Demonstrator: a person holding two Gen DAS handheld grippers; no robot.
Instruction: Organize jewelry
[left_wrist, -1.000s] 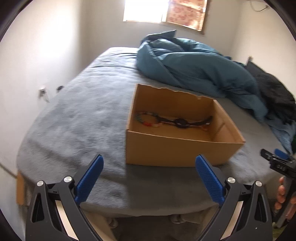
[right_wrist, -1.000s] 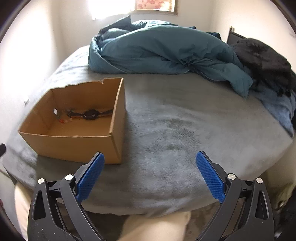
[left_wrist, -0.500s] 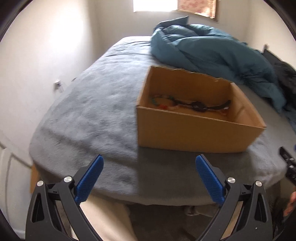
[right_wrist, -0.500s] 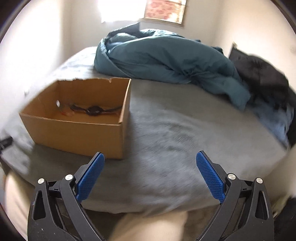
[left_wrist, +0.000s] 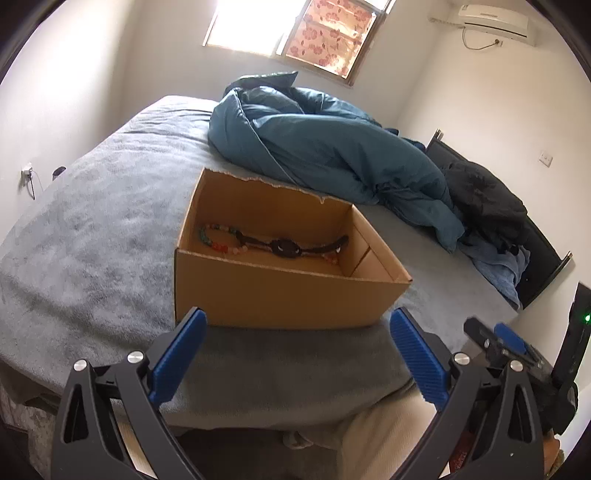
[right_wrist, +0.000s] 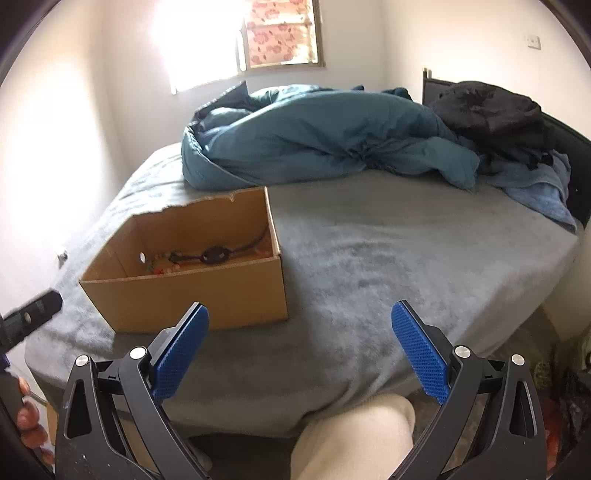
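While both tools hang short of the bed's edge, the left gripper (left_wrist: 295, 354) and right gripper (right_wrist: 299, 350) gape wide, holding nothing. The jewelry (left_wrist: 275, 245) lies inside the cardboard box (left_wrist: 280, 299); no piece appears left outside, so the task seems nearly complete.

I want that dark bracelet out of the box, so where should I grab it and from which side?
Probably the thin cord just left of the dark oval piece, coming straight down from above: the bracelet lies flat on the floor of the box, whose walls block any sideways approach.
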